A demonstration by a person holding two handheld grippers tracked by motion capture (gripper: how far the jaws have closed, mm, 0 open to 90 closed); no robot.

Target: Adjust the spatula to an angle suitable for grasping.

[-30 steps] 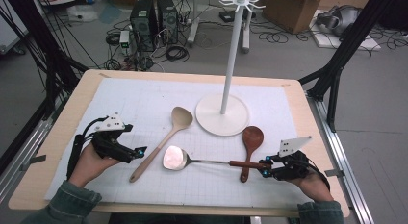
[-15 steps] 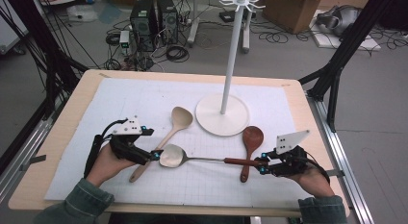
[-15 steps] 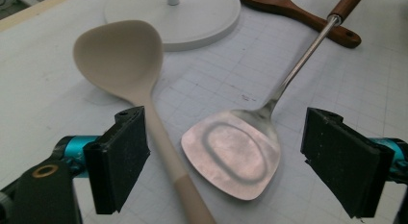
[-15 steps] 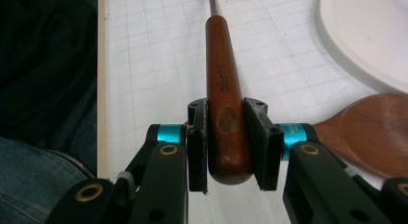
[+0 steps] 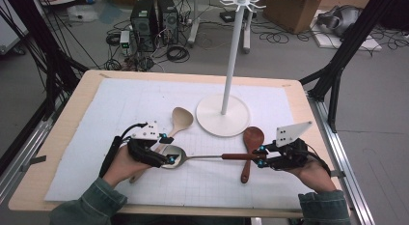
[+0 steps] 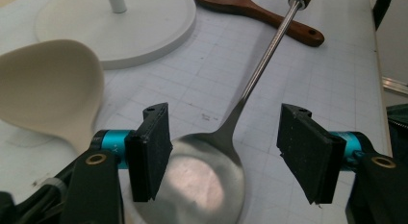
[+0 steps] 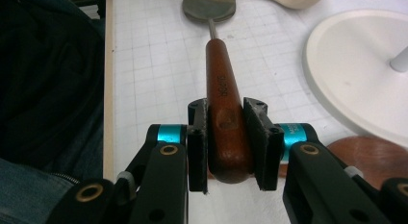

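A metal spoon with a red-brown wooden handle [image 5: 202,157] lies across the white mat. My right gripper [image 5: 260,157] is shut on the handle's end [image 7: 222,89], both pads pressed against the wood [image 7: 230,142]. My left gripper [image 5: 168,148] stands over the spoon's shiny bowl [image 6: 202,180]. Its jaws have just been closing, and the bowl sits between them [image 6: 223,156] with the right pad well clear of it. A pale wooden spoon [image 5: 181,119] lies just beyond the left gripper. A dark wooden spoon [image 5: 252,140] lies beside the right gripper.
A white hook stand [image 5: 231,56] rises from a round base [image 5: 212,121] at the middle back of the mat. The wooden table edge [image 5: 159,208] runs along the front. Computers, cables and boxes lie on the floor beyond the table.
The left gripper has moved right, from the mat's left side to the metal spoon's bowl, with its jaws narrower. The right gripper has lifted the handle slightly.
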